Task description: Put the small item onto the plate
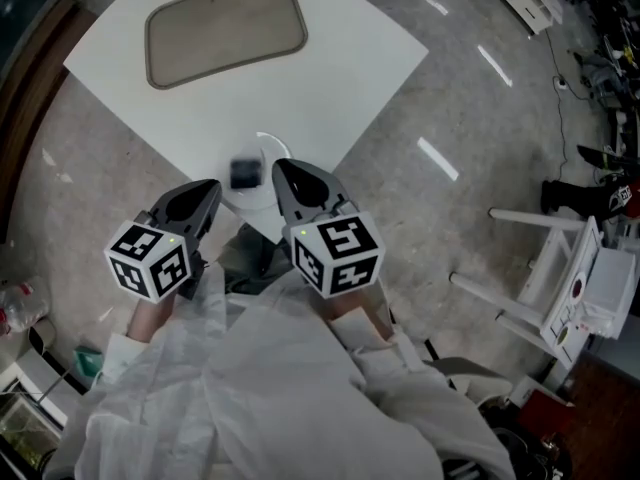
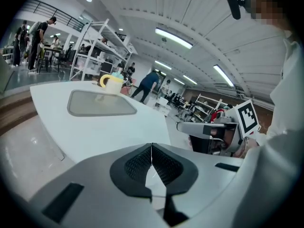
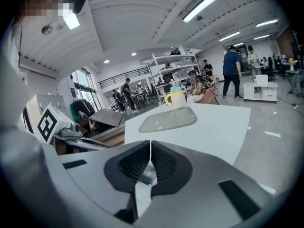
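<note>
I have the white table [image 1: 340, 58] turned corner-on, its near corner pointing at my body, with a shallow grey tray [image 1: 225, 30] on its far left part. Both grippers hang over that near corner. My left gripper [image 1: 208, 190] has its jaws pressed together with nothing between them. The right gripper [image 1: 281, 168] is the same, pads meeting and empty.

On the corner itself sits the white plate [image 1: 262, 143], hard to pick out against the tabletop. The small dark item [image 1: 243, 173] is blurred. It seems to lie within the plate's outline already, so I judge the placing done or nearly so, though I cannot tell whether it rests flat.

Any next move turns on where the item sits. It lies between my two tips, just left of the right one and to the far right of the left one, so the right is nearer. It looks roughly square, so I read no long axis.
</note>
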Motion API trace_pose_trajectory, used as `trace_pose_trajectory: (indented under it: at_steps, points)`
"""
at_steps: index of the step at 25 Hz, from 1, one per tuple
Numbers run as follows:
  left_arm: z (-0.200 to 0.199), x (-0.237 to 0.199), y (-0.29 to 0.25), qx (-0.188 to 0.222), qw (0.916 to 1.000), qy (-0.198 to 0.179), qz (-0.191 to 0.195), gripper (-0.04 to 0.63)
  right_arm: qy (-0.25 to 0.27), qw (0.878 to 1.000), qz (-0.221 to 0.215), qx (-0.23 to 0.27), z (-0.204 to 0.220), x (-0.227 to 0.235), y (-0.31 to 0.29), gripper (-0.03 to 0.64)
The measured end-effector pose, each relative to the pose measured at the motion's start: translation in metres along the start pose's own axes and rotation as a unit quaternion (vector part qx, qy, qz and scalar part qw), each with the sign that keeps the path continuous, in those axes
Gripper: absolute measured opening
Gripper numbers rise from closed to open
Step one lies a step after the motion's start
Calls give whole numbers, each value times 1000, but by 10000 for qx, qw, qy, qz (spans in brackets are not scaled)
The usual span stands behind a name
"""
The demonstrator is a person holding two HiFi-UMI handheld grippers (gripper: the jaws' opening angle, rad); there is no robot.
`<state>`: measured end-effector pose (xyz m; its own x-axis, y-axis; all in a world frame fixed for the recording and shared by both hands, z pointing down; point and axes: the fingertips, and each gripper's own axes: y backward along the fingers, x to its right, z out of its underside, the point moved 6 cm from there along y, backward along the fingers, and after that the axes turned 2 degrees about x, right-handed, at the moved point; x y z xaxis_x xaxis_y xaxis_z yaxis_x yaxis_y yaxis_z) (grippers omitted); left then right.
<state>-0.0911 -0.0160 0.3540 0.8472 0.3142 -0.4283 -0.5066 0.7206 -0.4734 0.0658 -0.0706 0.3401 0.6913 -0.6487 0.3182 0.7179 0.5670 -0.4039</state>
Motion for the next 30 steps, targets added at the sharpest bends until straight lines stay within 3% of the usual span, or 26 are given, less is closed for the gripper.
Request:
trace_pose_trajectory:
  at_steps: [13,22,30]
  points:
    - [30,-30,-27,-529,9982,275,-27,11,-345,9970,146,-682,35,18,-16,17]
    - [55,-40,-38,-919,9932,686,-192,12,-604,9913,292,-1132,62,34,-15,17]
    - [58,-49,-35,-828,9894,1160,-277,12,-715,9875,203,-1387,77,39,-18,18]
